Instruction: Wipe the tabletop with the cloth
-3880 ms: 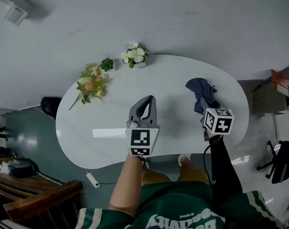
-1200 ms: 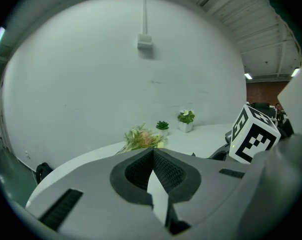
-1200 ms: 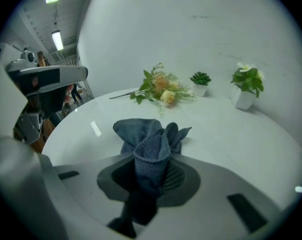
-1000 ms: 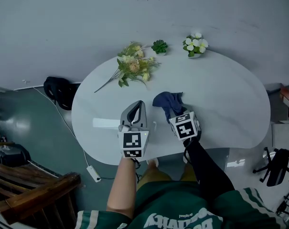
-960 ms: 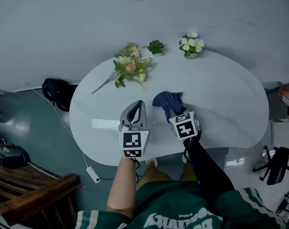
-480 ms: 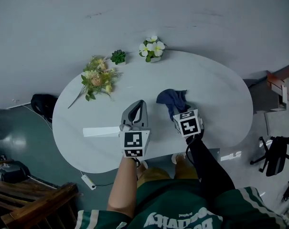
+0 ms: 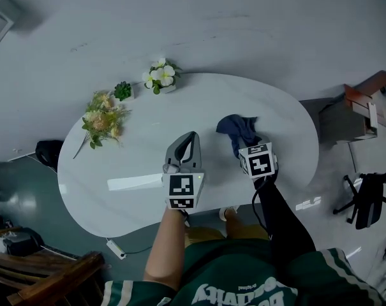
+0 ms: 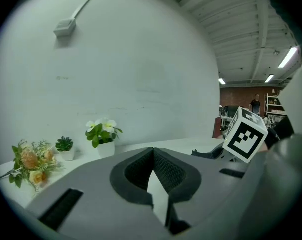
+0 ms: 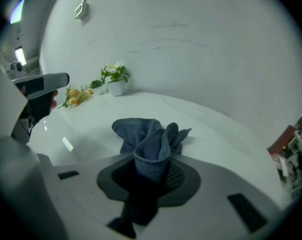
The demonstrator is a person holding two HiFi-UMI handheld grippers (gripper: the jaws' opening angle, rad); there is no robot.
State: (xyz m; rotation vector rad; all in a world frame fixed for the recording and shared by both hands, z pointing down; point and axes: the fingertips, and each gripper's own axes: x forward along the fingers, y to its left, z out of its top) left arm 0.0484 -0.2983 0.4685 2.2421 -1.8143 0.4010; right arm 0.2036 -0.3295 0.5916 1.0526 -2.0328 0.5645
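A dark blue cloth [image 7: 237, 127] lies bunched on the white oval table [image 7: 282, 129], right of its middle. My right gripper [image 7: 242, 143] is shut on the cloth's near end. In the right gripper view a fold of the cloth [image 9: 147, 130] stands up between the jaws of the right gripper [image 9: 153, 160], and the rest spreads on the table [image 9: 225, 134] ahead. My left gripper [image 7: 193, 136] hovers over the table's middle, shut with nothing in it. In the left gripper view, the pads of the left gripper [image 8: 152, 152] meet.
Along the table's far edge stand a loose flower bunch [image 7: 102, 116], a small succulent [image 7: 123, 91] and a potted white flower [image 7: 159, 76]. A grey wall rises behind. On the floor are a power strip [image 7: 114, 248], a black bag [image 7: 49, 152] and a chair base [image 7: 370, 199].
My right gripper has dragged the cloth to the right across the tabletop, away from the flower bunch. The left gripper drifted right too and stays shut.
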